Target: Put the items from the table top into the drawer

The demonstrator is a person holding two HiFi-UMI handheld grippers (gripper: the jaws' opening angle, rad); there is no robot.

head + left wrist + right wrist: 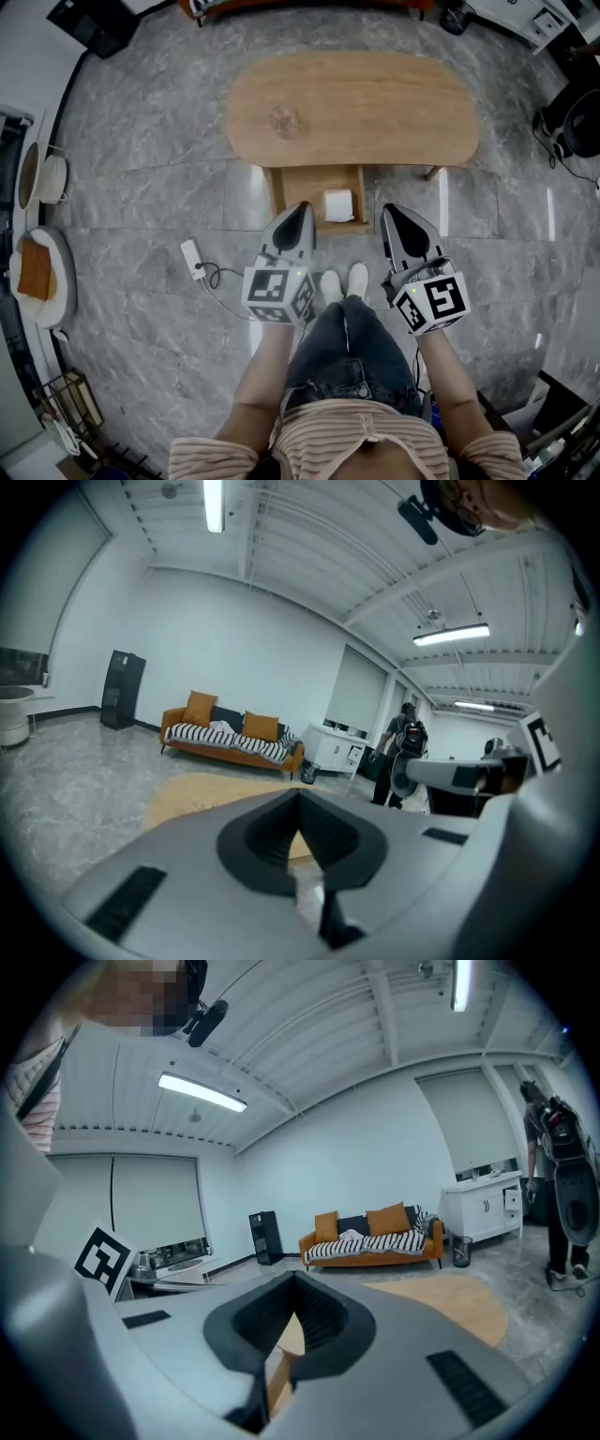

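Wooden table [375,103] bears one faint, unclear object [284,120]; white item [338,204] lies in open drawer [277,199]. Left gripper [305,208] and right gripper [389,212]: jaws together, empty.

Left gripper [300,829], jaws together, faces an orange sofa [232,743].

The oval surface [375,103] is light honey-brown wood with a faint grain, and the drawer [277,195] on its near side matches it. The item [338,204] in the drawer is white. The floor [141,178] is grey marbled stone with pale veins. The left claw [302,210] and right claw [392,212] are pale grey with black inner faces, and each carries black-and-white square markers. The person wears dark blue jeans [352,347], a beige-and-brown striped top [356,441] and white shoes [343,281]. The far sofa [230,745] is orange with a black-and-white striped throw.
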